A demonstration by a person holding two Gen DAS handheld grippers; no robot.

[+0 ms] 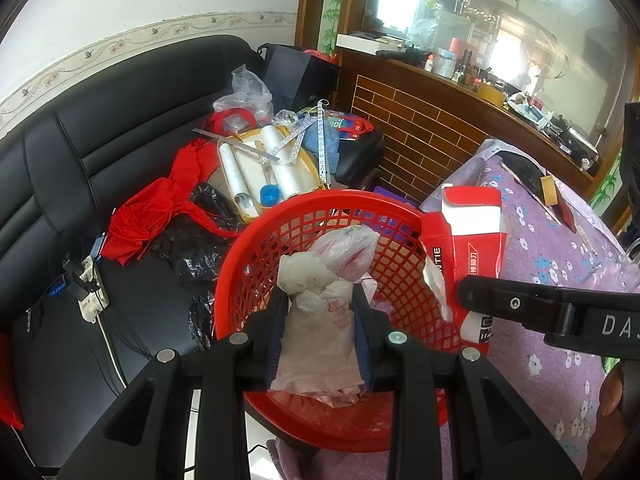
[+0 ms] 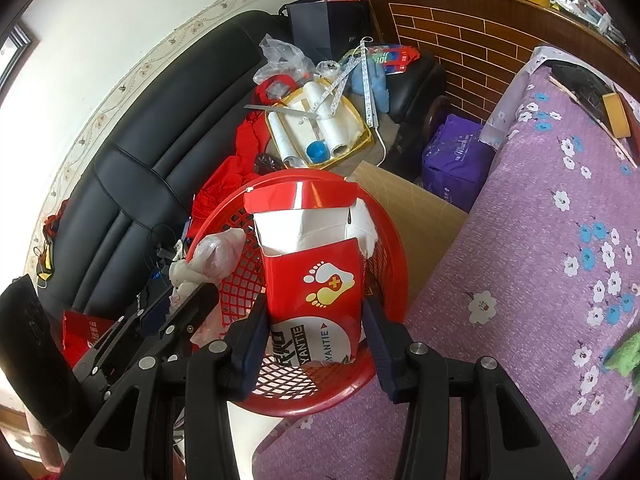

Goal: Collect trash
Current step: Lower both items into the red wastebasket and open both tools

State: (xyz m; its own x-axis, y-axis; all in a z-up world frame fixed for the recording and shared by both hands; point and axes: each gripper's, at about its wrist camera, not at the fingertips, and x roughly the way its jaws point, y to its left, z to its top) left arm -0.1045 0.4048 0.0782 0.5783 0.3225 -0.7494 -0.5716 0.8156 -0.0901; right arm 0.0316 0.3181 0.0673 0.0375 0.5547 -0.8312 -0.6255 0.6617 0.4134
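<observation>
A red mesh basket (image 1: 256, 248) stands beside the table; it also shows in the right wrist view (image 2: 372, 232). My left gripper (image 1: 320, 300) is shut on a crumpled white and pink plastic bag (image 1: 320, 320) and holds it over the basket's opening. My right gripper (image 2: 316, 308) is shut on a torn red and white carton (image 2: 316, 272) with a footprint logo, held upright over the basket. The carton shows at the basket's right rim in the left wrist view (image 1: 472, 220). The bag shows at the left in the right wrist view (image 2: 216, 252).
A black leather sofa (image 1: 100, 140) behind the basket carries red cloth (image 1: 152, 208), black bags, a yellow tray (image 1: 264, 168) with white rolls, and a power strip (image 1: 90, 284). A table with purple flowered cloth (image 1: 560, 260) lies right. A cardboard sheet (image 2: 416, 216) and purple bag (image 2: 456, 160) stand by it.
</observation>
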